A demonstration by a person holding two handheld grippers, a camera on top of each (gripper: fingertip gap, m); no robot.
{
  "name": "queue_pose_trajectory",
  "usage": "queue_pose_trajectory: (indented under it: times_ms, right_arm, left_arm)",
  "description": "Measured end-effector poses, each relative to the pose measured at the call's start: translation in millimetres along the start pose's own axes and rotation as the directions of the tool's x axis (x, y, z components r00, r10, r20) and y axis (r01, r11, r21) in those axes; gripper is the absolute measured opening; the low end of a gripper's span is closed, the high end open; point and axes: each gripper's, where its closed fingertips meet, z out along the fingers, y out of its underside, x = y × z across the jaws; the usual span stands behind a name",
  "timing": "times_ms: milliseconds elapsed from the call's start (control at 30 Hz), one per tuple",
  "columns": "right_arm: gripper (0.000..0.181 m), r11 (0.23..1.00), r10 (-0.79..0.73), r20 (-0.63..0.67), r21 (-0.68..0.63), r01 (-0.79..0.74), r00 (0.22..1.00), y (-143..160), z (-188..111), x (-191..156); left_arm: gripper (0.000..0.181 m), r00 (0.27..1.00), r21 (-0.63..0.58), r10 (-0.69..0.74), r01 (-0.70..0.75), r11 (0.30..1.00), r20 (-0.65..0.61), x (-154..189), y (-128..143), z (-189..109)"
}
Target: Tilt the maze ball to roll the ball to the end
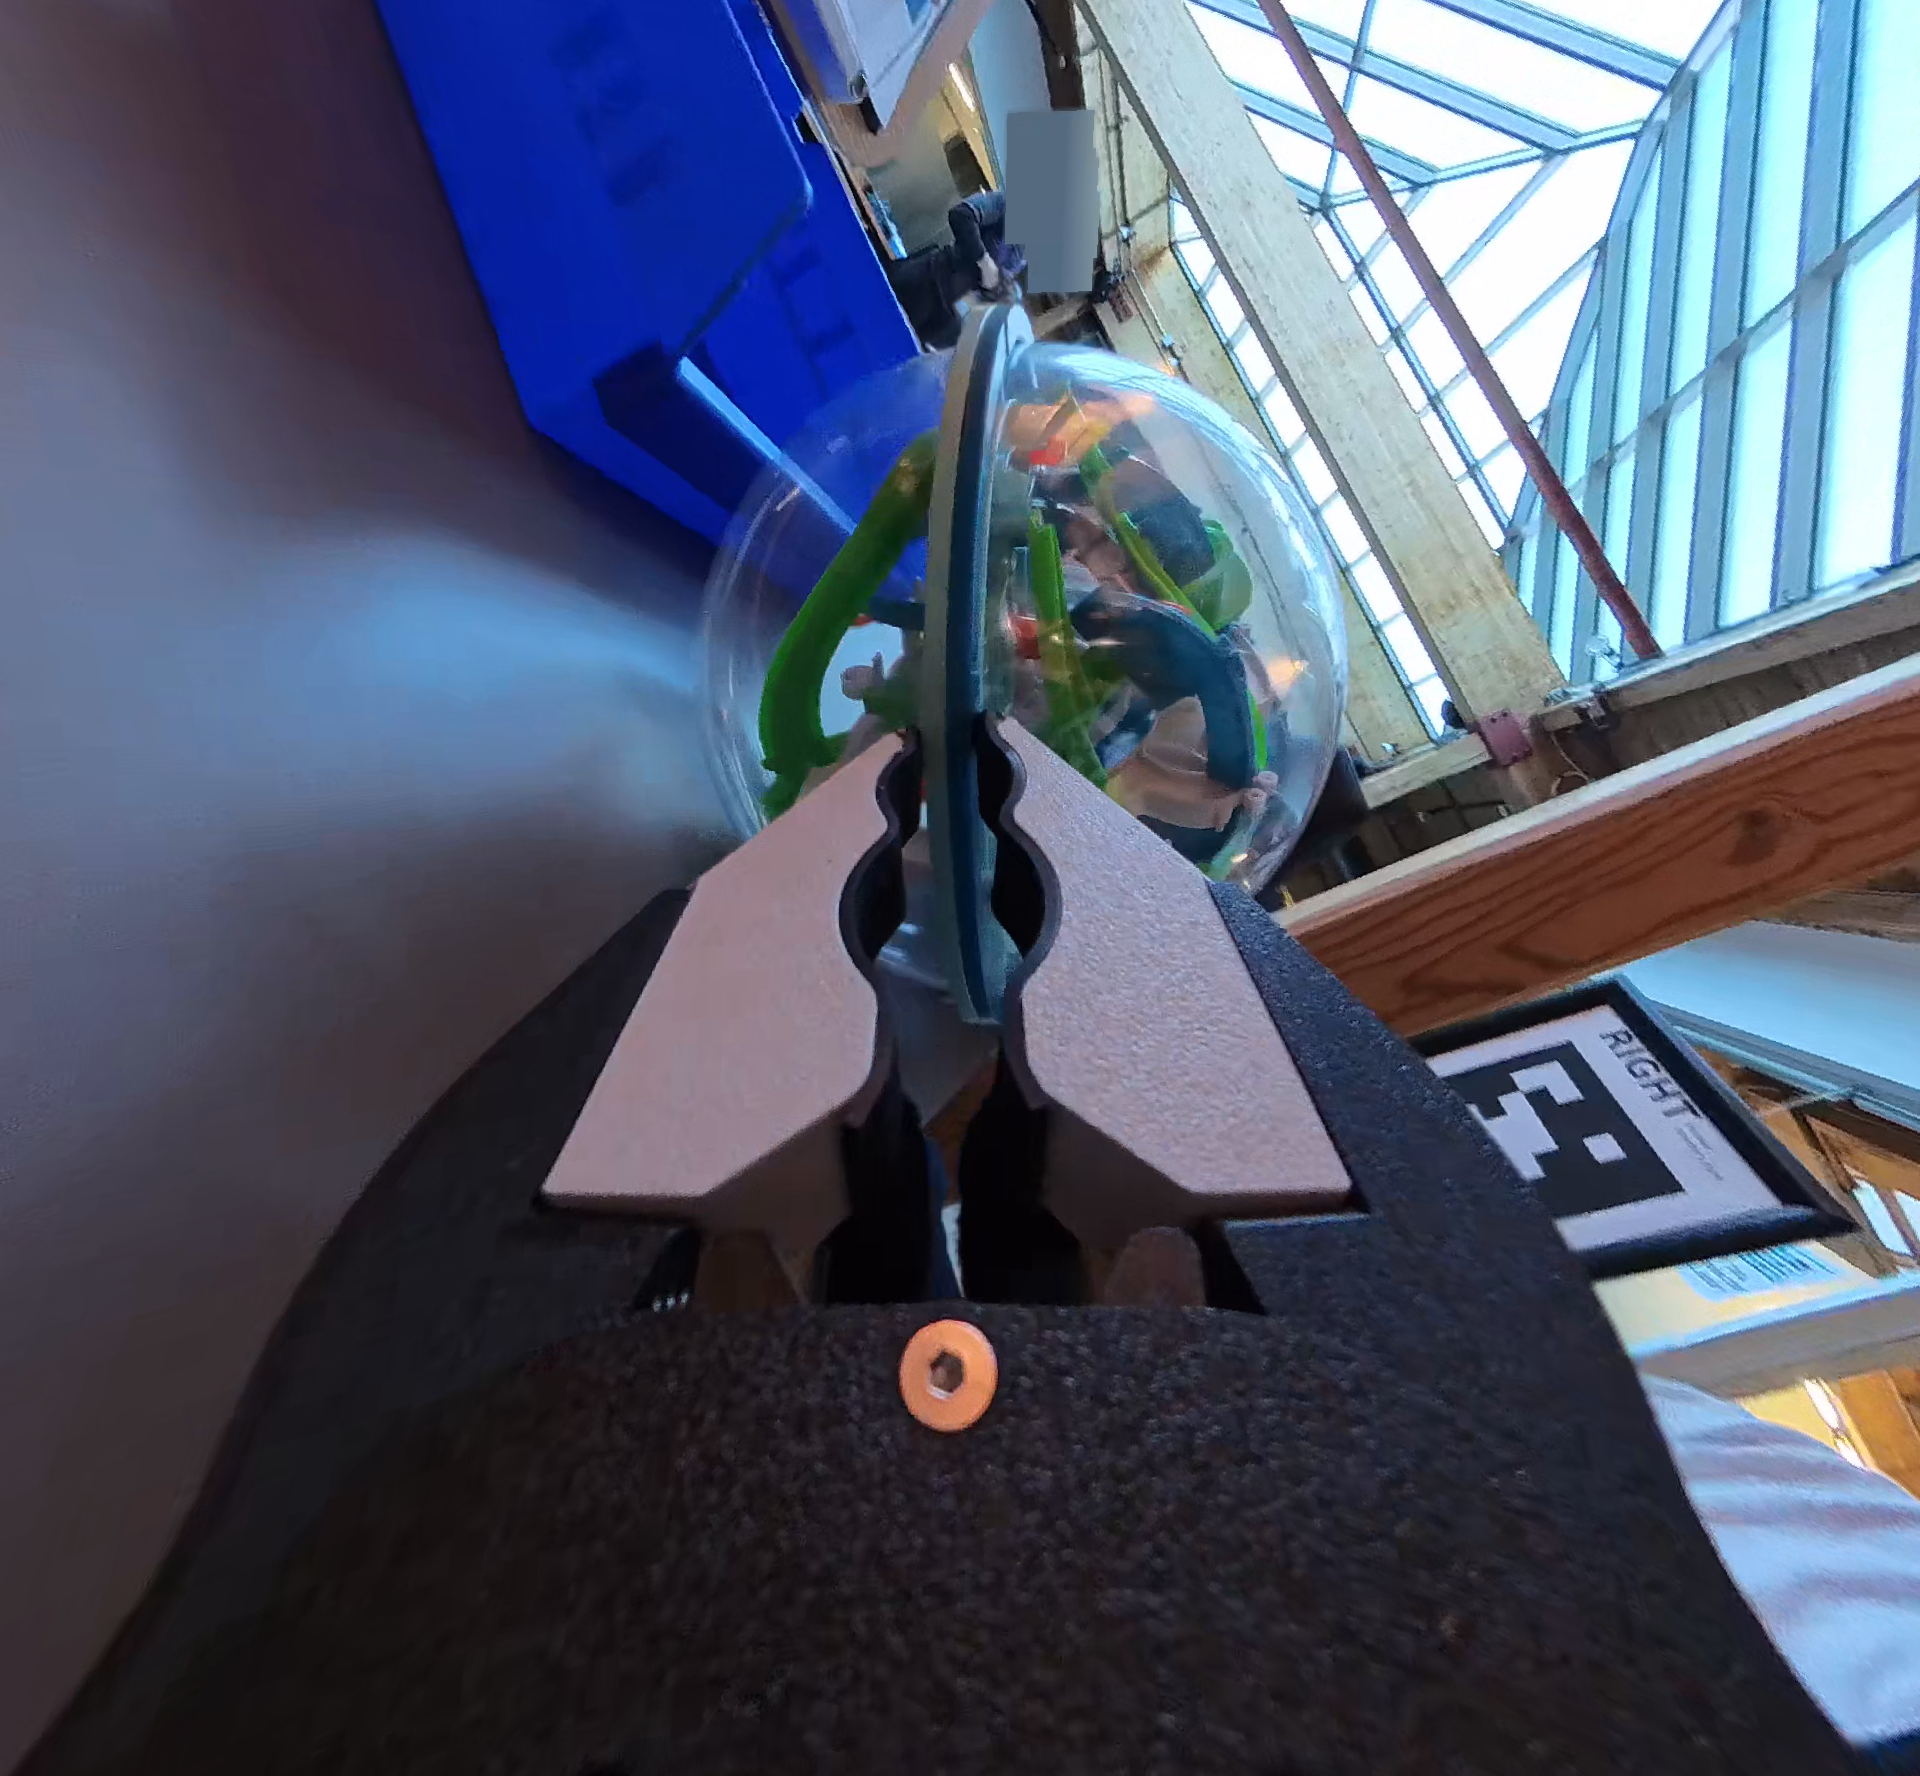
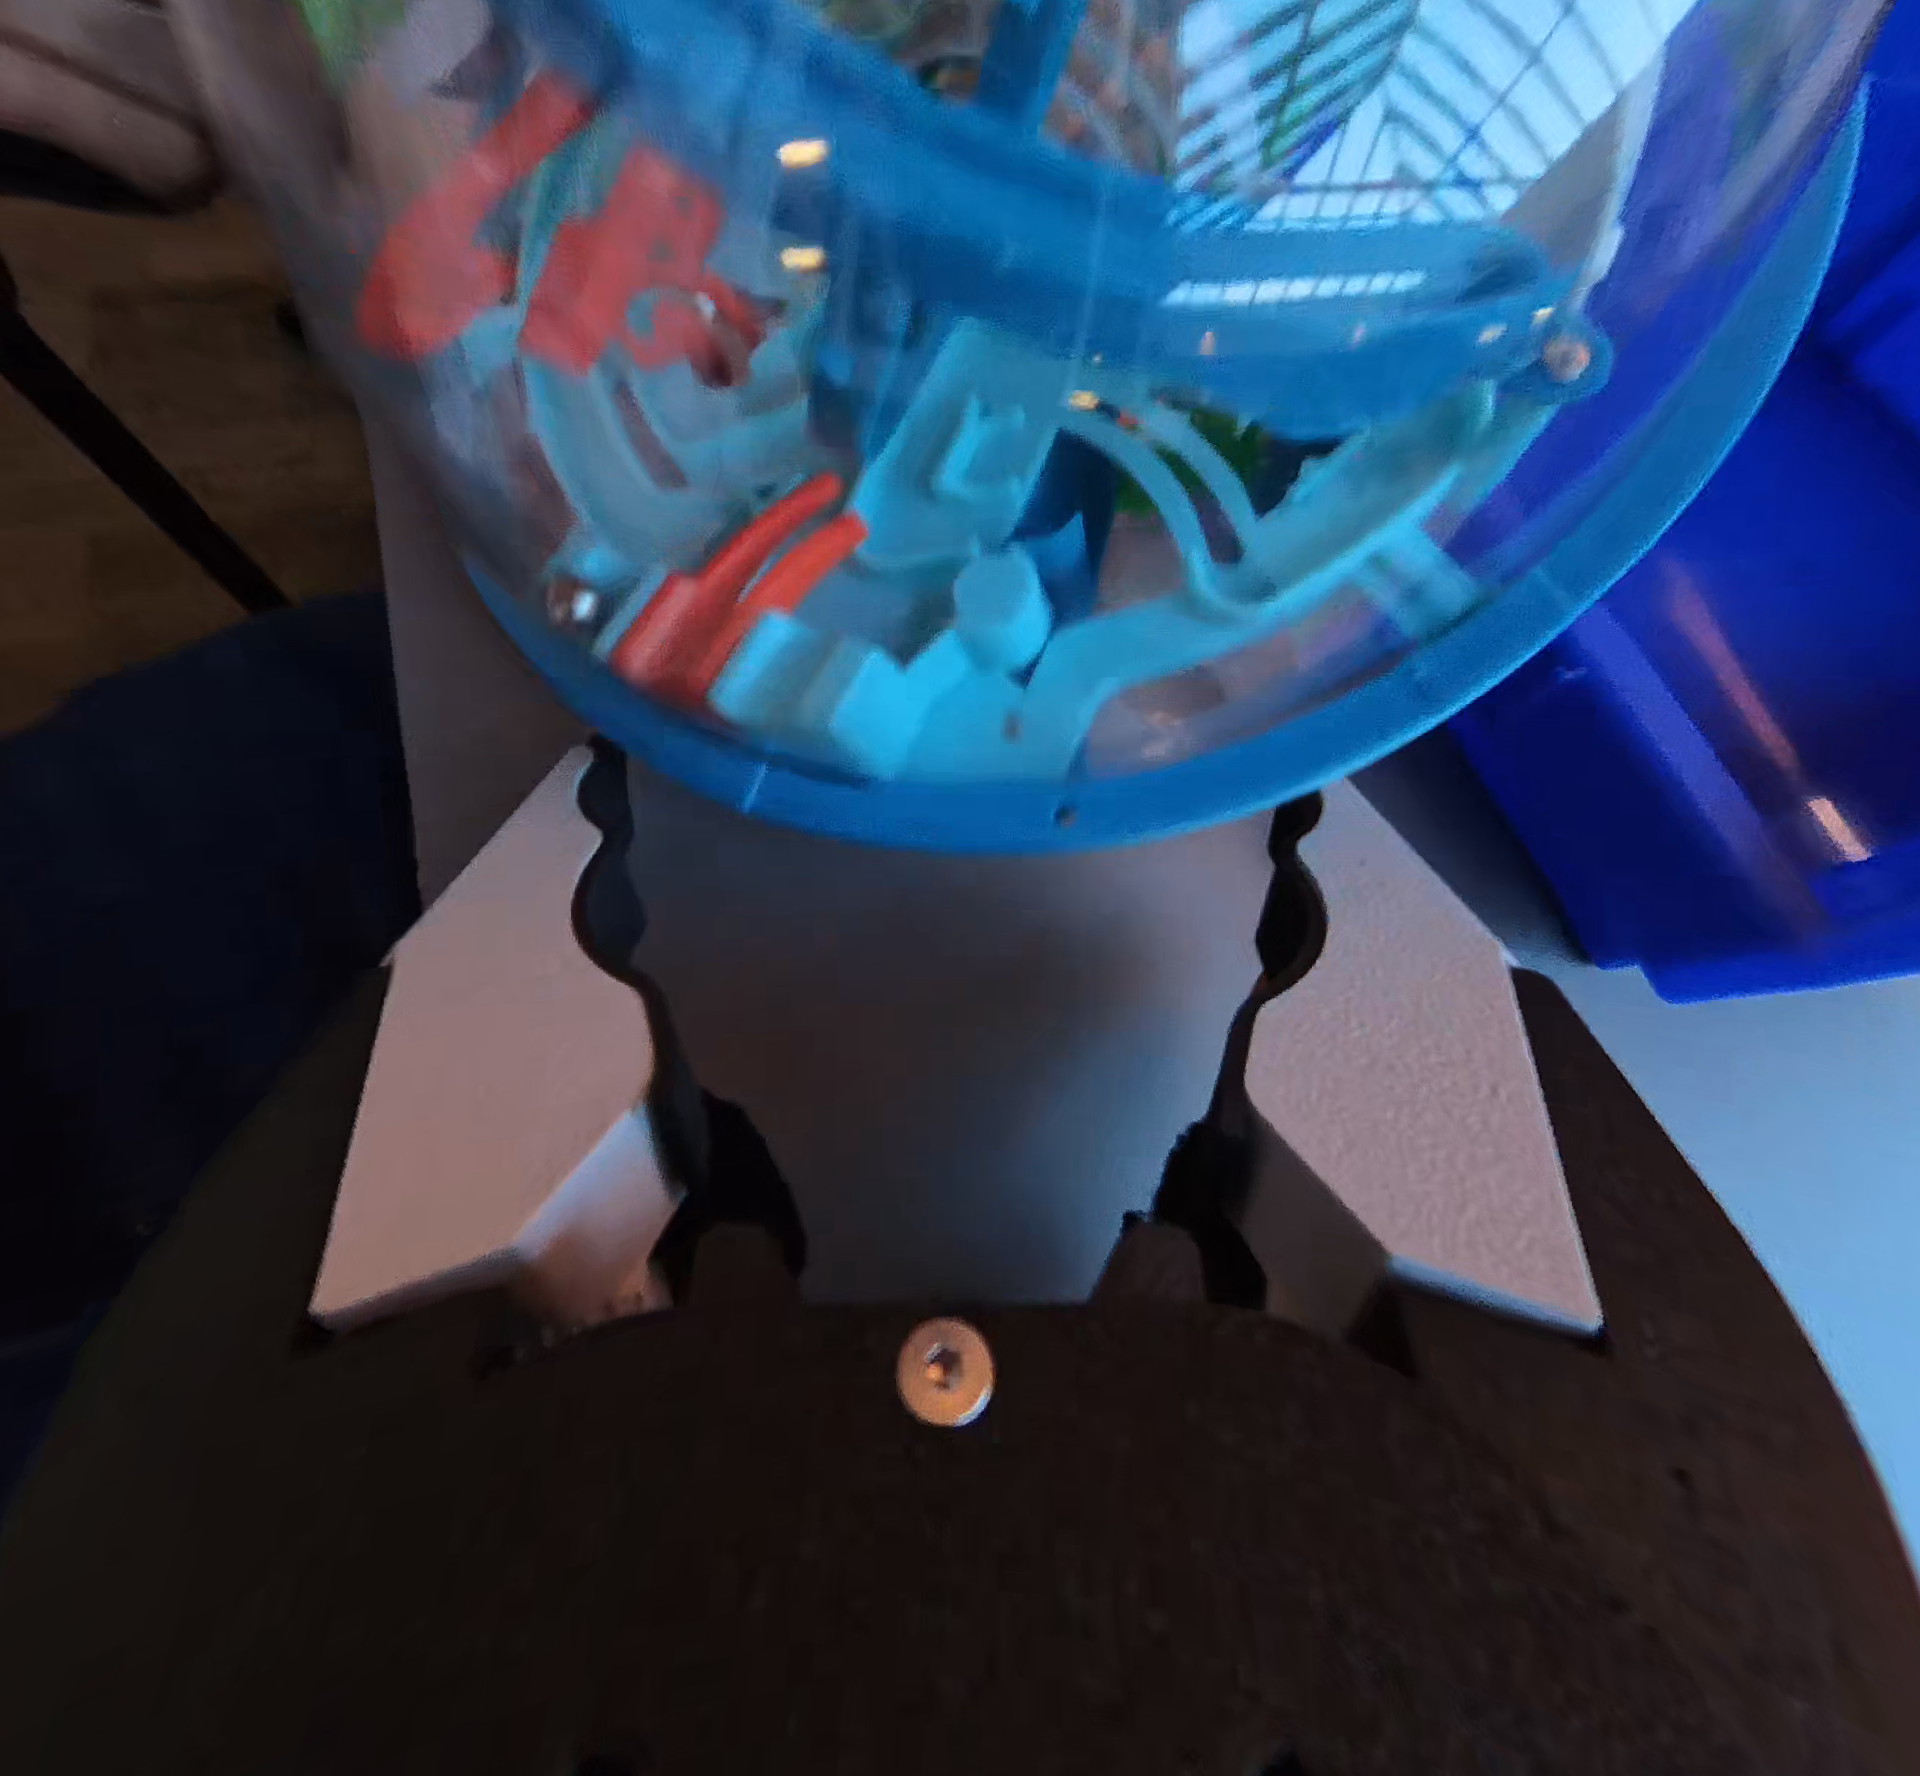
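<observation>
The maze ball [image 1: 1039, 604] is a clear sphere with green, blue and red tracks inside and a blue ring around its middle. My left gripper [image 1: 951, 739] is shut on that ring and holds the ball up, with the ring standing edge-on. In the right wrist view the ball [image 2: 987, 324] fills the top of the picture and is blurred. My right gripper [image 2: 945, 781] is open wide, and the blue ring [image 2: 1039, 817] lies just beyond its fingertips; I cannot tell if they touch. I cannot pick out the small rolling ball for sure.
A blue plastic bin [image 1: 623, 168] stands close behind the ball and also shows at the right in the right wrist view [image 2: 1714, 687]. A pale table top [image 2: 935, 1051] lies under the right gripper. The right gripper's marker tag [image 1: 1600, 1134] shows nearby. Wooden beams [image 1: 1610, 853] and a glass roof are above.
</observation>
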Motion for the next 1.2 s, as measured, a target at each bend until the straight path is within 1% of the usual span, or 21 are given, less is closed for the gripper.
queue_pose_trajectory:
  times_ms: [67,100,167,200,233,267,333,367,433,467,533,567,600,667,700,733,833,933,1067,1100,1200]
  right_arm:
    - [0.127,1.000,0.003,0.009,-0.026,-0.003,1.000,3.5,3.0,1.9]
    - [0.128,0.999,0.011,0.028,-0.045,-0.010,1.000,6.1,4.4,0.0]
    - [0.128,0.999,0.014,0.038,-0.050,-0.012,0.999,6.2,5.5,-1.5]
    - [0.127,0.999,0.014,0.038,-0.041,-0.012,0.999,4.4,5.3,-1.3]
    - [0.126,0.999,0.024,0.042,-0.029,-0.023,0.999,2.2,5.2,-0.9]
    - [0.125,0.999,0.042,0.051,-0.017,-0.041,0.998,0.3,5.0,-0.7]
    - [0.123,0.997,0.083,0.074,0.001,-0.083,0.994,-2.8,4.3,0.6]
    - [0.122,0.995,0.097,0.083,0.010,-0.098,0.992,-4.4,4.0,1.6]
    - [0.118,0.993,0.113,0.097,0.027,-0.117,0.989,-7.3,3.4,3.0]
    - [0.118,0.992,0.118,0.104,0.034,-0.122,0.988,-8.5,3.2,3.2]
    - [0.118,0.990,0.127,0.119,0.044,-0.133,0.985,-10.3,3.0,2.9]
    - [0.119,0.989,0.133,0.128,0.043,-0.140,0.983,-10.5,3.0,2.6]
    - [0.119,0.988,0.141,0.137,0.049,-0.149,0.980,-11.6,2.6,2.5]
    - [0.119,0.985,0.150,0.161,0.064,-0.162,0.975,-13.9,0.8,1.0]
    - [0.120,0.983,0.153,0.170,0.071,-0.167,0.974,-14.9,0.0,0.3]
    - [0.121,0.983,0.151,0.173,0.075,-0.166,0.973,-15.4,-0.7,-0.1]
    - [0.121,0.984,0.138,0.186,0.090,-0.156,0.973,-17.6,-1.9,-2.8]
    - [0.127,0.979,0.139,0.222,0.117,-0.168,0.965,-21.3,-5.5,-4.9]
    - [0.131,0.979,0.094,0.275,0.150,-0.140,0.957,-25.5,-10.2,-13.2]
    - [0.135,0.975,0.101,0.292,0.163,-0.154,0.951,-28.1,-11.4,-14.1]
    - [0.136,0.955,0.152,0.306,0.201,-0.220,0.940,-34.7,-14.9,-10.0]
  left_arm:
    - [0.009,0.999,-0.063,0.026,-0.028,0.998,-0.038,5.9,4.8,1.7]
    - [0.009,0.996,-0.106,0.072,-0.077,0.991,-0.046,7.5,6.9,1.2]
    - [0.012,0.972,-0.186,0.233,-0.235,0.954,-0.034,5.1,8.3,-0.7]
    - [0.023,0.947,-0.206,0.321,-0.319,0.925,-0.025,2.1,5.1,-1.4]
    - [0.048,0.915,-0.215,0.403,-0.396,0.892,-0.015,-2.2,-0.5,-2.0]
    - [0.068,0.880,-0.218,0.475,-0.465,0.858,-0.004,-7.2,-8.8,-3.1]
    - [0.085,0.803,-0.190,0.595,-0.579,0.793,0.039,-20.4,-35.4,-7.0]
    - [0.086,0.773,-0.172,0.629,-0.610,0.773,0.084,-29.4,-53.2,-9.4]
    - [0.080,0.712,-0.159,0.685,-0.666,0.729,0.155,-44.6,-84.8,-12.7]
    - [0.078,0.659,-0.181,0.728,-0.705,0.686,0.189,-53.4,-96.6,-12.8]
    - [0.079,0.494,-0.292,0.843,-0.792,0.537,0.211,-71.8,-106.2,-9.1]
    - [0.080,0.403,-0.379,0.896,-0.812,0.444,0.185,-83.0,-102.0,-6.0]
    - [0.081,0.334,-0.469,0.934,-0.810,0.353,0.126,-93.6,-91.1,-2.3]
    - [0.083,0.276,-0.586,0.960,-0.787,0.194,-0.054,-104.5,-55.9,6.0]
    - [0.088,0.265,-0.598,0.955,-0.790,0.135,-0.134,-102.5,-39.7,11.0]
    - [0.092,0.269,-0.582,0.943,-0.806,0.110,-0.194,-95.5,-26.8,16.7]
    - [0.106,0.359,-0.518,0.873,-0.842,0.150,-0.331,-71.0,2.9,30.5]
    - [0.120,0.409,-0.553,0.809,-0.823,0.129,-0.421,-70.3,21.9,34.4]
    - [0.125,0.419,-0.554,0.724,-0.830,0.060,-0.549,-63.2,49.5,33.7]
    - [0.124,0.415,-0.550,0.707,-0.834,0.045,-0.572,-61.0,55.8,34.1]
    - [0.126,0.438,-0.584,0.692,-0.811,0.029,-0.574,-62.8,65.9,39.5]
